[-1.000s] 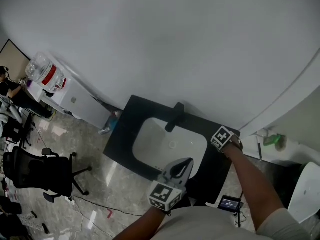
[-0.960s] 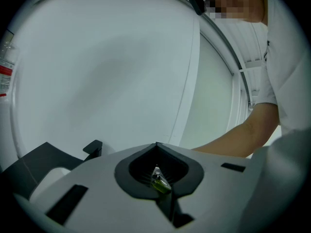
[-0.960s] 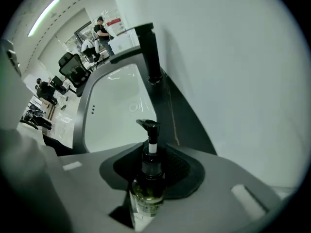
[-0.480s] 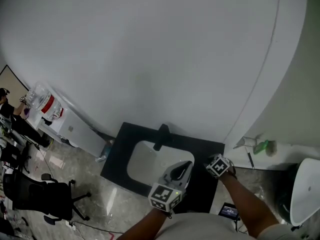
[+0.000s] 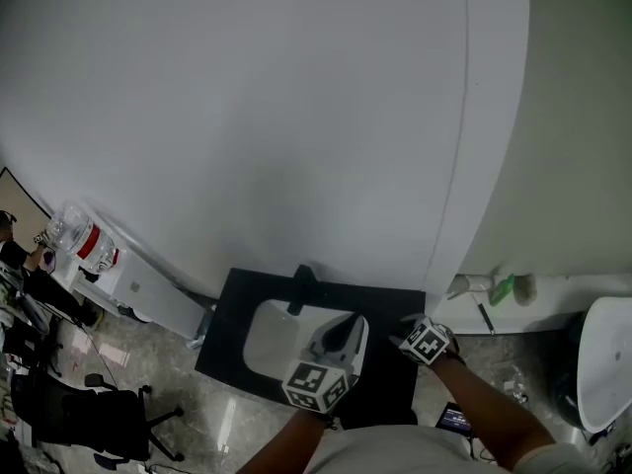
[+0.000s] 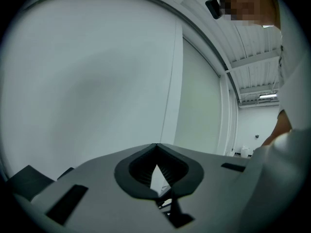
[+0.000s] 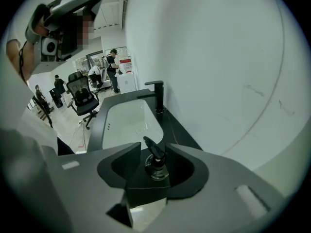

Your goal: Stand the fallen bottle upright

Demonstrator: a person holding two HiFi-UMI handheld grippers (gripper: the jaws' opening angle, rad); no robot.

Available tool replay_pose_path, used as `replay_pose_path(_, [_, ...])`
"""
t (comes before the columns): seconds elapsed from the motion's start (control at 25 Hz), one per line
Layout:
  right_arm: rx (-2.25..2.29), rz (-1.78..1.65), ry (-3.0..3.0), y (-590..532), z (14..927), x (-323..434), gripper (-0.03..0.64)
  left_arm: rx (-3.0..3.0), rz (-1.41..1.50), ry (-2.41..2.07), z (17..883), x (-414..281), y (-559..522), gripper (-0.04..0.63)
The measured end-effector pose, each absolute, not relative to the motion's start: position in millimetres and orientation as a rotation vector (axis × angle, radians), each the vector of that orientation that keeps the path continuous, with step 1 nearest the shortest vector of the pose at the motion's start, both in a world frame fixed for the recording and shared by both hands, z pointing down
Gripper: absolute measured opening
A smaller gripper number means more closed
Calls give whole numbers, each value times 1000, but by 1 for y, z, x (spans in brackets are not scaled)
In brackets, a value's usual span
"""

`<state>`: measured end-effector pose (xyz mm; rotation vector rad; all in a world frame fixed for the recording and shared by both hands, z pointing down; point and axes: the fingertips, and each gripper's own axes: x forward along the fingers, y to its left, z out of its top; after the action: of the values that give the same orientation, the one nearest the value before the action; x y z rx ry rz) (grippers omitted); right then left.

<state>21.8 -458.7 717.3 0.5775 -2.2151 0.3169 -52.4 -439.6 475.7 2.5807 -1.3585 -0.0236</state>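
Note:
A clear bottle with a black pump top stands upright on the black counter, seen between the jaws in the right gripper view. My right gripper hangs above it, tilted down. Its jaws have just been opening and stand apart from the pump top without touching it. In the head view the right gripper is over the counter's right end and hides the bottle. My left gripper is held level over the sink's front edge, its tips together on nothing.
A white sink is set in the counter, with a black faucet at its back against the white wall. A green spray bottle lies on a ledge to the right. An office chair and people are at the far left.
Both grippers have risen from the counter and come back toward me. The right gripper's jaws are wider. The head view has tipped up and shows more wall.

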Motion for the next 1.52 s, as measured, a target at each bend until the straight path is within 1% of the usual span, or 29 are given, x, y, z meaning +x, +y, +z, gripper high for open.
replay_pose_path(0.16, [552,291,-2270,-450,674,34,153,2583,-30,-1423,463,-46,-448,6])
replay_pose_path(0.4, [591,331,-2576,-451,554,18,148,2597,-78,-1493,434,-29,-453,6])
replay_pose_path(0.48, [635,312,-2708,-451,508,15,99,2594,-75,-1523,422,-23,-454,6])
replay_pose_path(0.56, [699,202,-2797,-449,469,15,51,2571,-57,-1564,414,-22,-454,6])
replay_pose_path(0.64, [775,63,-2852,-447,439,17,35,2543,-46,-1617,409,-23,-453,6])
replay_pose_path(0.72, [828,-12,-2900,-446,416,19,3,2523,-49,-1658,404,-22,-453,6])
replay_pose_path(0.76, [843,-28,-2921,-444,407,20,3,2516,-53,-1670,402,-21,-452,6])
replay_pose_path(0.96, [831,-50,-2979,-437,385,17,2,2496,-63,-1711,393,-15,-449,6])
replay_pose_path(1.52, [825,-20,-3012,-433,376,19,0,2486,-74,-1743,386,-12,-447,6])
